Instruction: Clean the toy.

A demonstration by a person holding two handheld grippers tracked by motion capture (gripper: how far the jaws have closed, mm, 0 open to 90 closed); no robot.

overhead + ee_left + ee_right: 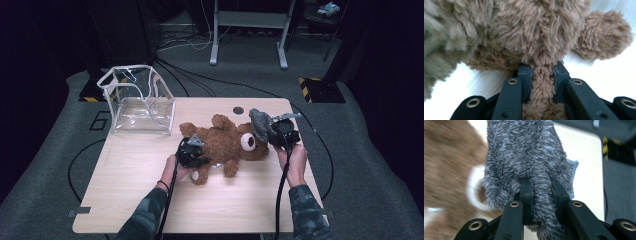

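A brown teddy bear (pixel 225 142) lies on its back across the middle of the wooden table (pixel 150 200), head to the right. My left gripper (pixel 196 152) sits at the bear's lower left side. In the left gripper view its jaws (pixel 541 75) are shut on a tuft or limb of the brown fur (pixel 536 30). My right gripper (pixel 272 132) hovers by the bear's head, shut on a fluffy grey cloth (pixel 260 124). In the right gripper view the cloth (pixel 524 152) stands up between the jaws (pixel 541 192), with the blurred bear (pixel 446 170) behind it on the left.
A clear plastic bag with white trim (pixel 137 100) stands open at the table's back left corner. A small dark hole (pixel 238 110) marks the back edge. Cables (pixel 200 80) and a metal stand (pixel 248 30) are on the floor beyond.
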